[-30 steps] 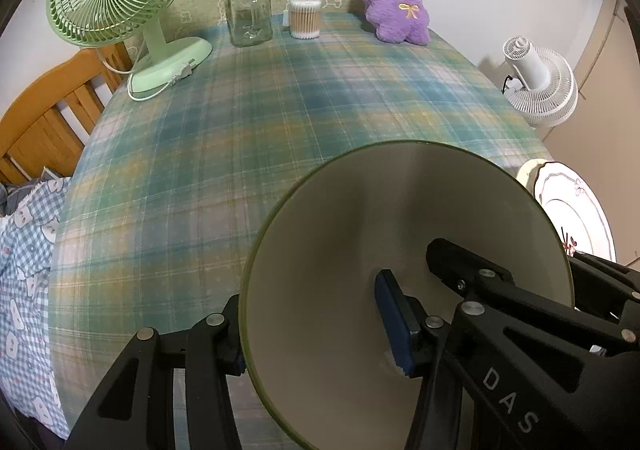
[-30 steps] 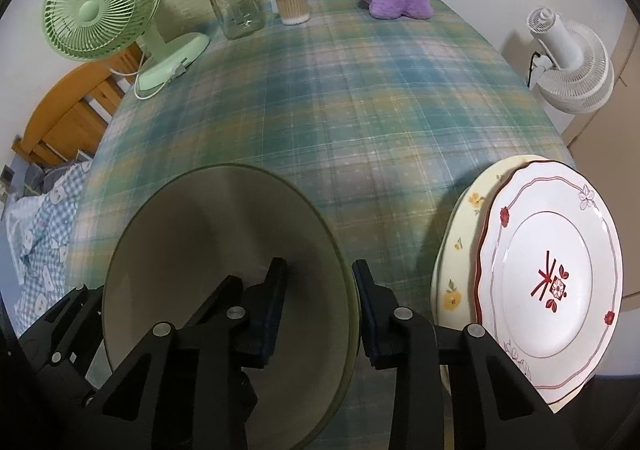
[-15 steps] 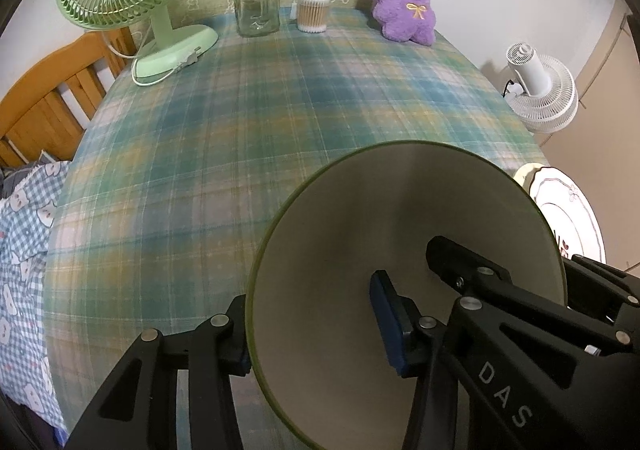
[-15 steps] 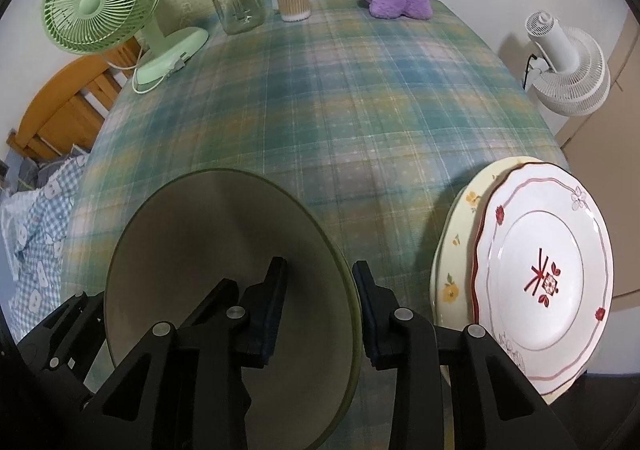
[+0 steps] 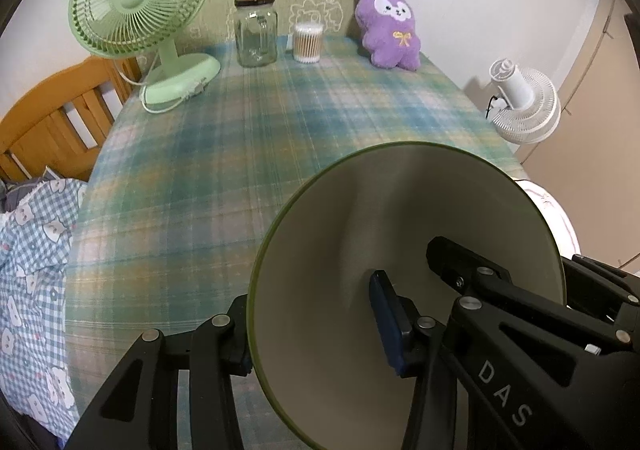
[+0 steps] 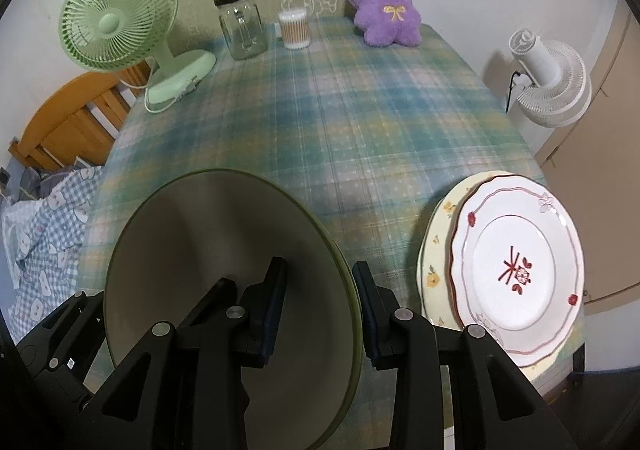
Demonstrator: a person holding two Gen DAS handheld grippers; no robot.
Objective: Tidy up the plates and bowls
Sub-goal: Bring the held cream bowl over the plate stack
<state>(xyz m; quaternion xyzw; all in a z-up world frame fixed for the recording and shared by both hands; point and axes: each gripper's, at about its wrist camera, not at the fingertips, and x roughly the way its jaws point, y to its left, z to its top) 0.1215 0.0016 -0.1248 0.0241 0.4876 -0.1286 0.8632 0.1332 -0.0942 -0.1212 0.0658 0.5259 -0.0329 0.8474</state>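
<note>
Both grippers pinch one green-rimmed bowl, raised over the plaid table: the left gripper on its left rim, the right gripper on its right. Only the right view shows the red-patterned plate fully, atop a yellow plate; the left shows just a sliver.

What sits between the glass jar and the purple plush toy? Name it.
A cotton-swab tub stands between them, visible in both wrist views.

left hand-held gripper | black, blue pads, silver screws, "DAS" lettering
</note>
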